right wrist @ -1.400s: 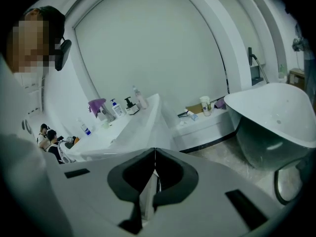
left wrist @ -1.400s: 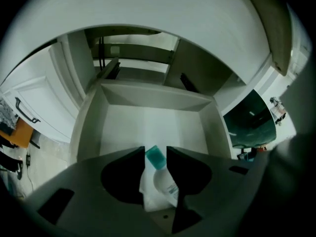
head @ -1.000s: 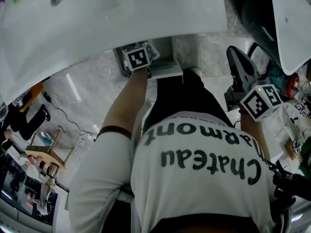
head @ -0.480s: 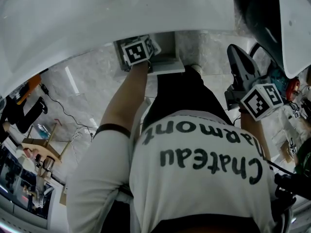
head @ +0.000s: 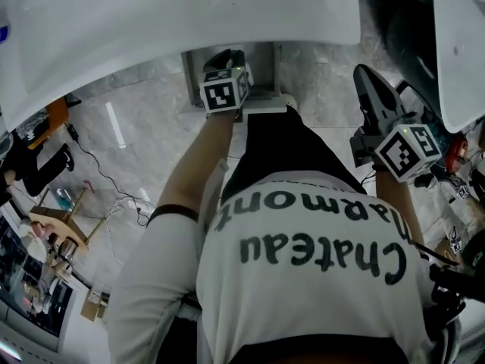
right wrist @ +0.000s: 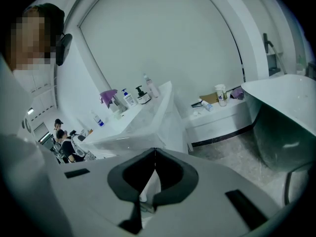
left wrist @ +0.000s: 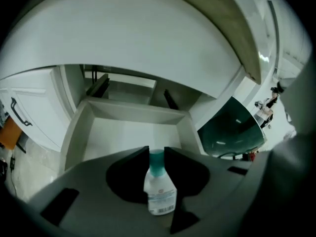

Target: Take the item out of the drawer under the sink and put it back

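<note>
Bottle point(left wrist: 160, 194), only one, is pinched by the left gripper point(left wrist: 156, 154), whose jaws have just been closing; right gripper point(right wrist: 155, 152) is closed, empty; one drawer point(left wrist: 123, 135), front hidden.

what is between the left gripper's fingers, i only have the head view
observer: a small white bottle with a teal cap. The left gripper has just been closing its fingers, and they now sit on that cap.
operator: anything else in the drawer
observer: no other item shows in the part of the drawer I can see beyond the bottle.
operator: and the other hand
observer: the right gripper has its fingers together with nothing between them.
</note>
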`<state>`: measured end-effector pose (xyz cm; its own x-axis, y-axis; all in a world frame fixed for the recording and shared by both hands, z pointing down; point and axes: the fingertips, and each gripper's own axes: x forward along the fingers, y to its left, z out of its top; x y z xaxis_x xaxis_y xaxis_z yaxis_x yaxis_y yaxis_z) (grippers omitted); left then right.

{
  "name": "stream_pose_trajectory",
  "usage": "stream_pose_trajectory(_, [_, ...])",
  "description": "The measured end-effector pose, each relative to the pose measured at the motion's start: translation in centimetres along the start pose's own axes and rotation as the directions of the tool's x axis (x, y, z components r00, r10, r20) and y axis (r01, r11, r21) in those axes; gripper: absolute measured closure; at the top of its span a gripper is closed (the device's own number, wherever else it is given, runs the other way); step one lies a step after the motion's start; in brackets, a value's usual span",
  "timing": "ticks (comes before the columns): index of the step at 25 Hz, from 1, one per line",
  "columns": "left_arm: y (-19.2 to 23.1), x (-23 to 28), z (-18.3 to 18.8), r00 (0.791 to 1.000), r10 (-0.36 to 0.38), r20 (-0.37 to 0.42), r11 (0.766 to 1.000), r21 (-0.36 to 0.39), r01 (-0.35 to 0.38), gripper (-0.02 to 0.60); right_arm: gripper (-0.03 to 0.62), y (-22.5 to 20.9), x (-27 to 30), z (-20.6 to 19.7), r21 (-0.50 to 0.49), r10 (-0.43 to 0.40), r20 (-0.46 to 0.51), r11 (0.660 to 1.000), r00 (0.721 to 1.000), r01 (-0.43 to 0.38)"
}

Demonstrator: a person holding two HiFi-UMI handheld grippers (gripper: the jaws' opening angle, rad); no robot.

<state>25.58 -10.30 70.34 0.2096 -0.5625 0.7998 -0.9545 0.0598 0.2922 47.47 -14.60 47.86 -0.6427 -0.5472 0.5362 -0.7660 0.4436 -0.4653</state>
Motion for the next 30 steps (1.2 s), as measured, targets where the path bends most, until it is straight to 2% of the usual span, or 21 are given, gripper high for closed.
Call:
stream_pose_trajectory(4, [-0.8,-1.7,0.4,0.999,-0.012,0.052,1.000,0.017,0.011,0.485,0.583,-0.3,-0.4,-0.2,0.012,0.022,0.000,1.000,1.000,-0.022])
stream_pose_trajectory(10, [-1.6,-4.1,1.4,0.988,-0.026,0.150,0.998,0.052,0.018,0.485,0.583,0.0,-0.8,-0.2,-0.022,0.068,-0.001,0.997,0.998,-0.068])
stream_pose_trajectory(13, [-2.2,-6.2,2.3,0.977,-0.033,0.210,0.997,0.079,0.017,0.485,0.583,0.5,-1.3,0.2,-0.042,0.093,0.006,0.995,0.996,-0.093])
stream_pose_trajectory(16, [-2.5,-8.9,3.8,0.956,-0.029,0.291,0.997,0.072,0.008,0.485,0.583,2.0,-1.5,0.8,-0.090,0.145,0.009,0.986,0.989,-0.144])
stream_pose_trajectory(21, [-3.4,-14.3,5.9,0.909,-0.031,0.416,0.999,0.025,0.023,0.485,0.583,5.5,-1.9,1.7,-0.138,0.245,0.018,0.961,0.969,-0.240])
stream_pose_trajectory(24, [-4.0,-17.9,6.9,0.872,-0.021,0.490,1.000,0.002,0.023,0.485,0.583,7.8,-2.5,2.2,-0.183,0.301,0.018,0.938,0.953,-0.293])
stream_pose_trajectory(26, [-4.1,-20.7,7.7,0.838,-0.005,0.546,1.000,-0.010,0.012,0.485,0.583,9.5,-2.8,2.6,-0.220,0.340,0.016,0.919,0.940,-0.328])
stream_pose_trajectory(30, [-4.9,-26.3,8.9,0.755,0.027,0.655,0.999,-0.046,0.005,0.485,0.583,12.3,-3.2,3.4,-0.265,0.404,0.006,0.882,0.915,-0.388])
